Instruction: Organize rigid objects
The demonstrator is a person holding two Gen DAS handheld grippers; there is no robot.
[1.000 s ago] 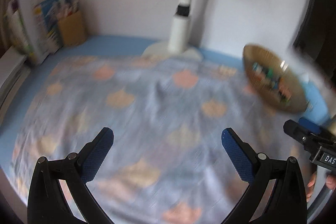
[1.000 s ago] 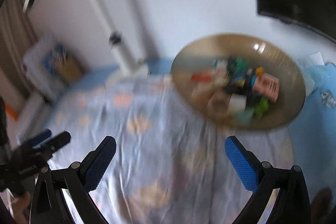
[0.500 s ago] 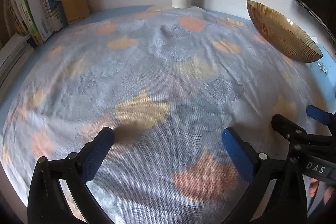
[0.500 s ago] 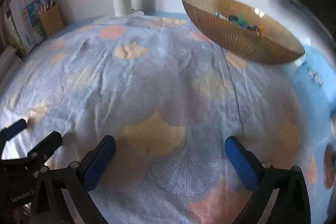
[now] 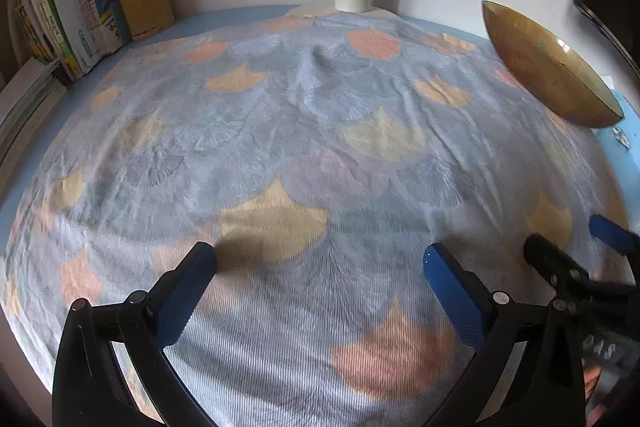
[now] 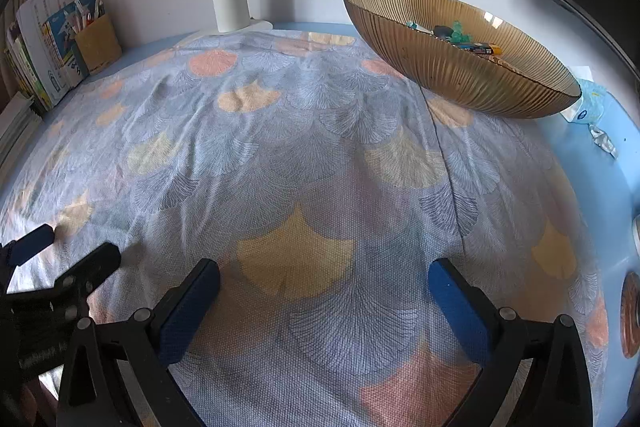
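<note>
My left tongs (image 5: 320, 263) and right tongs (image 6: 324, 275) both gape wide over the fan-patterned cloth (image 6: 280, 155). Ahead to my right sits the amber bowl (image 6: 460, 75), holding small objects (image 6: 460, 35), perhaps toys. Books (image 5: 68, 23) stand far left.

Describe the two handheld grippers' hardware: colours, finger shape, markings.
Both match. The left gripper and right gripper have black plastic linkage arms with silver pivot screws and tapered fingers faced with textured blue pads. White lettering marks the body of each, only partly legible. No cables or sleeves visible.
</note>
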